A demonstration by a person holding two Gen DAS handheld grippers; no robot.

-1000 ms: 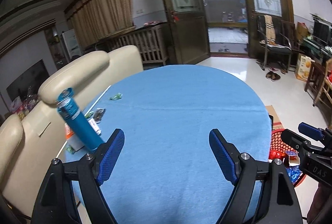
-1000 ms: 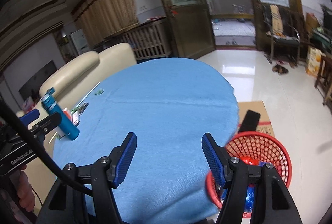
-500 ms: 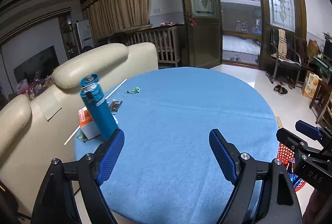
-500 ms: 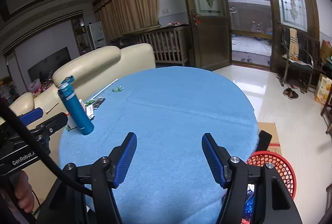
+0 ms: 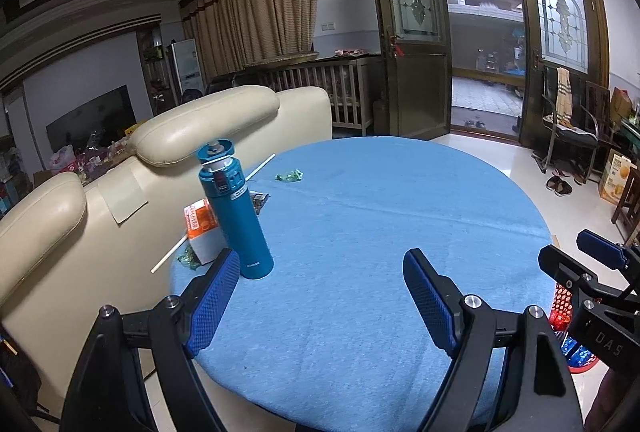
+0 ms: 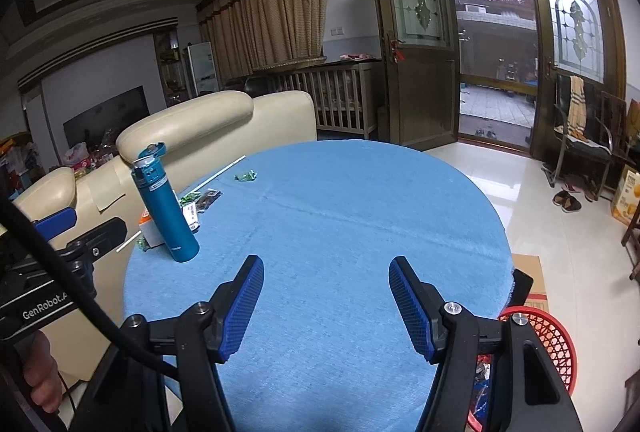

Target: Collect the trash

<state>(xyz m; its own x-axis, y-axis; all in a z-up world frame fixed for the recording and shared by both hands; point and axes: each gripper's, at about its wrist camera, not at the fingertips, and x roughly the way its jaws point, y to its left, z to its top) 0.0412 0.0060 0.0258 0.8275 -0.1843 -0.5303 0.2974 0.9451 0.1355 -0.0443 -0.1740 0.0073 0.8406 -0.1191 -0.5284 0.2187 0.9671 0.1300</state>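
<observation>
On the left, a cream sofa (image 5: 208, 123) backs against the round blue surface (image 5: 380, 232). Near that edge a teal flask (image 5: 236, 216) stands upright beside an orange-and-white carton (image 5: 200, 232). A green wrapper (image 5: 289, 175) lies farther back. The left gripper (image 5: 320, 296) hangs with jaws spread, empty. The right gripper (image 6: 326, 304) likewise, jaws apart. A red basket (image 6: 556, 344) sits on the floor, far right.

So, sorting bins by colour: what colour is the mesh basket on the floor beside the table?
Red, a plastic mesh basket; clearest in the right wrist view.
</observation>
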